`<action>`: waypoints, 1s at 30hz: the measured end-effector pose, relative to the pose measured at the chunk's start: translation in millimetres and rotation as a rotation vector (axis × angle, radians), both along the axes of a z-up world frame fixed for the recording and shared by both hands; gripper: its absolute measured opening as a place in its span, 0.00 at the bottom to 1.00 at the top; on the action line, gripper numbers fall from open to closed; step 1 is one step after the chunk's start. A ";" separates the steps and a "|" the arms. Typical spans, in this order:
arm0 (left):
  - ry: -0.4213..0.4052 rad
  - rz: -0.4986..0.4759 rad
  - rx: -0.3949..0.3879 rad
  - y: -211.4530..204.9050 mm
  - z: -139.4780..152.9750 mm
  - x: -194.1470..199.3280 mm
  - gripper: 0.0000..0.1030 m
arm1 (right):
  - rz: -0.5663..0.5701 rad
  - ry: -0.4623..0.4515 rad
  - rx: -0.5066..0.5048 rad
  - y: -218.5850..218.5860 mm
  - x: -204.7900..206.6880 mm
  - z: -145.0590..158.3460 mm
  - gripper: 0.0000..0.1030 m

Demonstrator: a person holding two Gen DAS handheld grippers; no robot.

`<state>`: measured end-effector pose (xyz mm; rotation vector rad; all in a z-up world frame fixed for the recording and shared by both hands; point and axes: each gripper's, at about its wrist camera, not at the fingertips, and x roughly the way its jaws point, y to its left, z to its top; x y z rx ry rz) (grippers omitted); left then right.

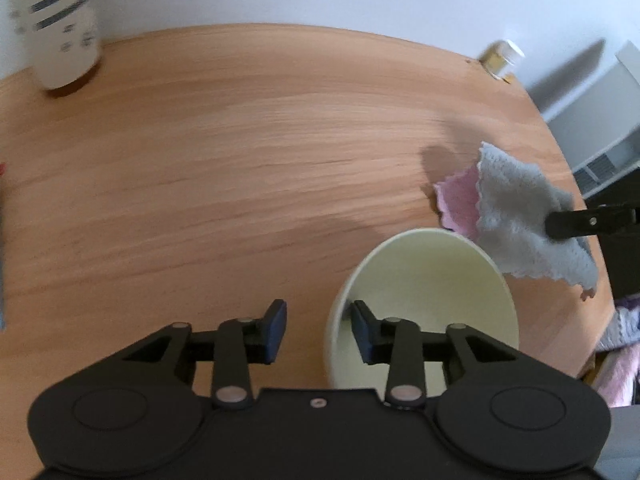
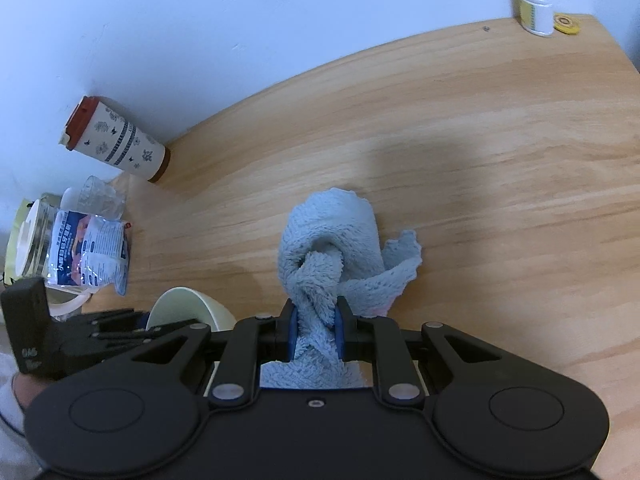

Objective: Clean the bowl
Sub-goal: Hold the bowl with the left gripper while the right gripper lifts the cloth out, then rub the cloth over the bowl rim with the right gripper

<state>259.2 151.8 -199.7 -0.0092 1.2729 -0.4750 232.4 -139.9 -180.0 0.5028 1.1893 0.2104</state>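
A pale yellow-green bowl stands on the wooden table. My left gripper is open and straddles the bowl's near-left rim: one finger is inside the bowl, the other outside, and neither pad touches the wall. My right gripper is shut on a twisted grey-blue cloth whose free end rests on the table. In the left wrist view the cloth hangs just right of and beyond the bowl, showing a pink underside. The right wrist view shows the bowl at lower left.
A patterned cup with a red-brown lid stands by the wall. Snack packets and a glass jar crowd the table's left end. A white jar and a yellow disc sit at the far right corner. The table's right edge runs close to the cloth.
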 end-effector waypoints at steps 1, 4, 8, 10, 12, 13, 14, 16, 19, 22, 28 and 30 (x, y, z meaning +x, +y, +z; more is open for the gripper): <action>0.010 -0.014 0.002 -1.1 -1.0 1.3 0.27 | -0.005 0.003 0.002 -1.5 -1.5 -1.0 0.20; 0.047 -0.049 -0.011 -3.4 -4.8 8.2 0.27 | -0.012 0.014 0.011 -2.9 -3.8 -4.0 0.20; 0.077 -0.095 -0.014 -8.7 -7.4 13.9 0.25 | -0.013 0.021 0.007 -2.6 -6.3 -7.2 0.21; 0.073 -0.122 -0.004 -12.5 -7.1 14.9 0.25 | -0.016 0.022 0.010 -3.1 -6.5 -7.5 0.21; 0.063 -0.135 0.000 -14.1 -6.1 15.1 0.24 | -0.018 0.022 0.011 -3.6 -6.7 -7.6 0.21; 0.052 -0.137 0.000 -14.9 -5.4 14.6 0.21 | -0.019 0.022 0.010 -3.7 -6.8 -7.5 0.21; 0.045 -0.137 -0.003 -14.7 -4.5 14.4 0.19 | -0.017 0.021 0.009 -3.3 -6.7 -7.3 0.21; 0.023 -0.108 -0.023 -12.8 -0.7 12.1 0.12 | -0.013 0.019 0.007 -2.3 -5.8 -7.0 0.21; -0.020 -0.067 -0.035 -9.6 5.0 9.1 0.09 | -0.008 0.019 0.004 -1.9 -4.8 -7.0 0.21; -0.071 -0.020 -0.023 -8.7 9.5 3.7 0.09 | 0.001 0.015 0.001 -2.2 -2.9 -5.3 0.21; -0.241 0.047 0.041 -13.1 22.0 -17.9 0.09 | 0.017 -0.015 -0.009 1.3 6.3 1.8 0.21; -0.299 0.064 0.070 -14.8 25.7 -26.0 0.10 | 0.018 -0.027 -0.003 1.8 9.2 5.2 0.21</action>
